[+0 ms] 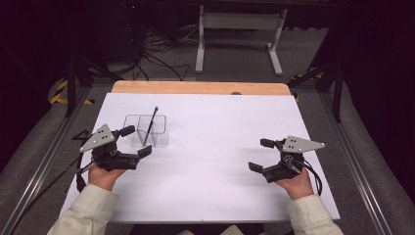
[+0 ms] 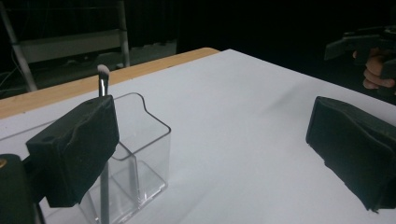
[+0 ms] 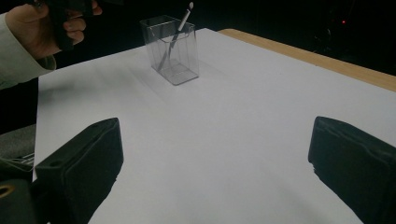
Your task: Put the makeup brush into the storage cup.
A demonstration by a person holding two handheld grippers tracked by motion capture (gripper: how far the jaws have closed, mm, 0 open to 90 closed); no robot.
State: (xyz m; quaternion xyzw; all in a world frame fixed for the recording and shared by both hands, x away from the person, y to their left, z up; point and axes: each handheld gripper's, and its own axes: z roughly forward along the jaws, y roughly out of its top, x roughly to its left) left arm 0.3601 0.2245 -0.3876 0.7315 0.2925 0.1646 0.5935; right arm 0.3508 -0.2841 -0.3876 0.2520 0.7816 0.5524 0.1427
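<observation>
Both pairs of jaws stood wide apart with nothing between them. The left gripper (image 1: 135,141) hung just beside the near left side of the clear plastic holder (image 1: 159,133), its two black pads spread so that one lay toward the holder's left wall and the other toward its front corner, neither pressing on it. In the left gripper view the left pad (image 2: 74,149) sat in front of the holder (image 2: 140,154), hiding part of its near wall, while the other pad stood far off over bare white sheet (image 2: 243,130).

The right gripper (image 1: 262,154) rested released over the sheet at the right side of the table (image 1: 195,88), well apart from the holder; in the right gripper view only white surface lay between its pads, and the holder (image 3: 180,49) showed farther off.

The holder was a see-through box split by an inner wall into compartments, standing upright on the white sheet (image 1: 220,147) toward the table's far left. One makeup brush (image 1: 150,126) stood in it, handle down and leaning, its pale tip (image 2: 103,71) rising above the rim. Which compartment held it could not be told for sure. The rest of the holder looked empty
</observation>
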